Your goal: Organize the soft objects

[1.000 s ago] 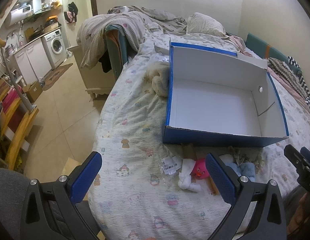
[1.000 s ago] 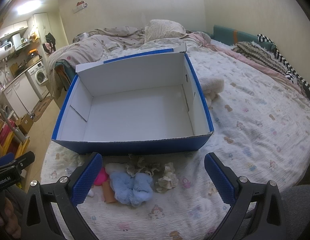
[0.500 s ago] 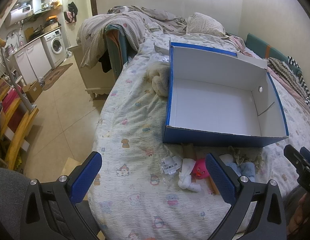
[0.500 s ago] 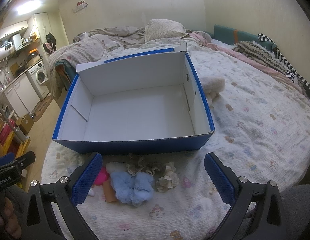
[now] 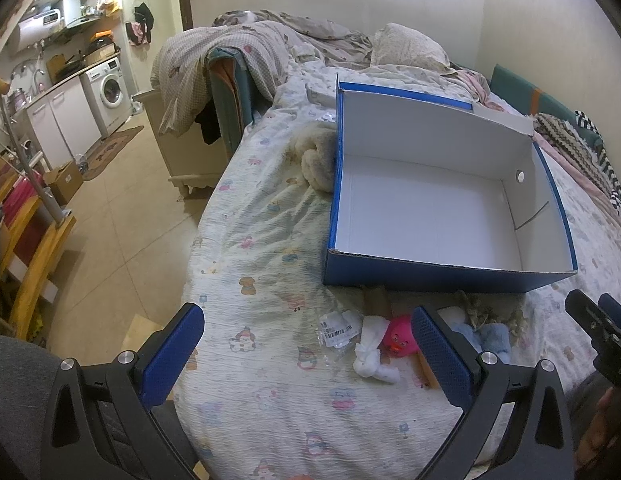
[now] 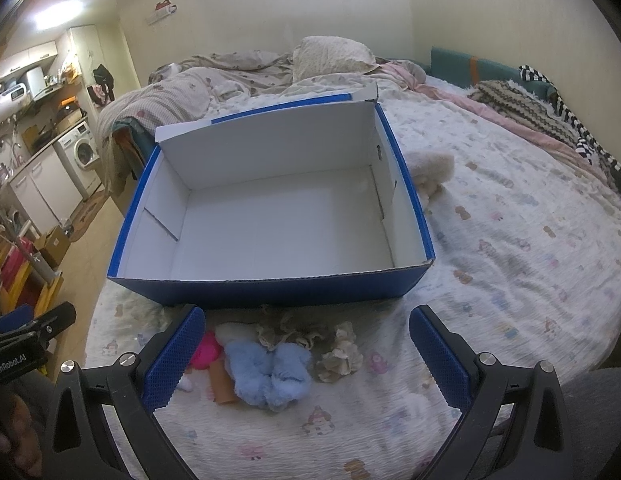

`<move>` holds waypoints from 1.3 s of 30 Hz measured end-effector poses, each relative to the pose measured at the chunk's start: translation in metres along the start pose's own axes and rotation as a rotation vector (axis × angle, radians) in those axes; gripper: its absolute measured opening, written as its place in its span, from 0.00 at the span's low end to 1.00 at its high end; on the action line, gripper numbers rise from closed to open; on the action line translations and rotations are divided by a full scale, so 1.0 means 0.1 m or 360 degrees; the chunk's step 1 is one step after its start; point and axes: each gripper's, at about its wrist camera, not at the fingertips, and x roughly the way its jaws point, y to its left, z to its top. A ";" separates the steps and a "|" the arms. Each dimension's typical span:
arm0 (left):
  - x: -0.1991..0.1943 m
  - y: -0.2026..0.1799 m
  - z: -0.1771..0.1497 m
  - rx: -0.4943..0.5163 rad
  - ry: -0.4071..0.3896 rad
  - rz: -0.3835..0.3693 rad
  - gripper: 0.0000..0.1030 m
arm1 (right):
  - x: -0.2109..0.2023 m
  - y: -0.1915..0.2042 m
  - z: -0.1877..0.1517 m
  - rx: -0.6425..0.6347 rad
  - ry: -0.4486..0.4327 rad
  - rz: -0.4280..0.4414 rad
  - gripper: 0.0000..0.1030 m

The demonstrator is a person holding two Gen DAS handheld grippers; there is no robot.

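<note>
While both tools hover above the near edge of the bed, the left gripper has its jaws spread wide with nothing between them, and the right gripper is likewise fully spread and holds nothing. A blue cardboard box with a white interior sits open on the printed bedsheet, and no item is visible inside it. The soft objects lie in a loose cluster on the sheet just in front of the box's near wall. In the right wrist view, a light blue fluffy item lies between the spread fingers, touching a beige lace-like scrunchie on its right and an orange-brown piece on its left. A pink toy with a small face rests beside a white knotted cloth, and a clear plastic wrapper with a barcode label lies just left of that cloth. A cream plush item rests against the outside of the box's far left wall, well apart from the cluster. A washing machine stands in the background kitchen area.
</note>
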 end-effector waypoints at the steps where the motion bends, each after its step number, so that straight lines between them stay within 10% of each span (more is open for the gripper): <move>1: 0.00 0.00 0.00 -0.0002 0.0000 -0.0001 1.00 | 0.00 0.00 0.00 0.0001 0.0000 0.0000 1.00; 39: 0.01 0.04 -0.02 -0.0010 0.0009 0.0013 1.00 | -0.08 -0.11 0.05 0.0024 0.0004 0.0014 1.00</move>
